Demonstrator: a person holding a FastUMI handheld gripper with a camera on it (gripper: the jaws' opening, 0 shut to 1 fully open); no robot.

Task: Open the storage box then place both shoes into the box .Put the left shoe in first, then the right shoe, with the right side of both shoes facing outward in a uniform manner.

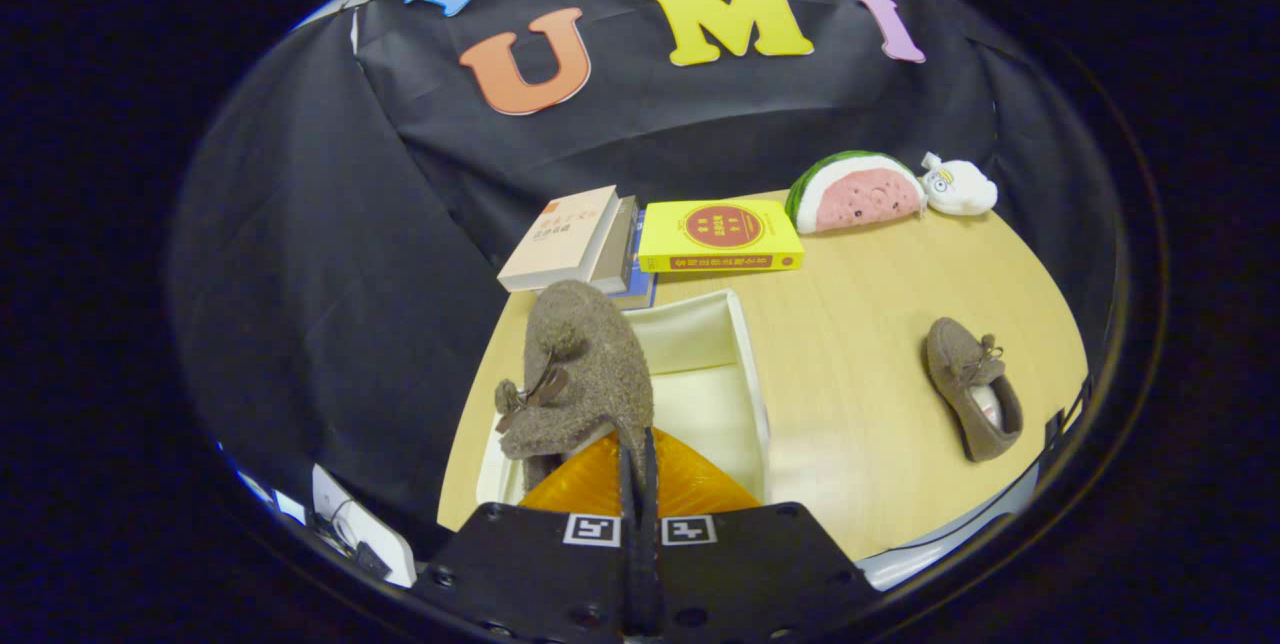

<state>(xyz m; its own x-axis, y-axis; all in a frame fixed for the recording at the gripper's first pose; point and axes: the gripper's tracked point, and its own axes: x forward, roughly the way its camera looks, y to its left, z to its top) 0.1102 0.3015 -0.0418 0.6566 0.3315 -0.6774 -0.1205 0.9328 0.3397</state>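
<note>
Storage box point(745, 354) front behind held shoe point(585, 374).

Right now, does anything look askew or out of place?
Nothing is spilled or damaged. The claw is shut on the brown shoe, holding it toe-up over the open white box. The second shoe lies apart on the table.

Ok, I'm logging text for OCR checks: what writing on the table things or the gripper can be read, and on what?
On the yellow book: cover and spine print, too blurred to read.
On the beige book: cover print, too small to read.
On the gripper, shut on the brown shoe over the box: two square markers, patterns, no words.
Nothing can be quoted.
</note>
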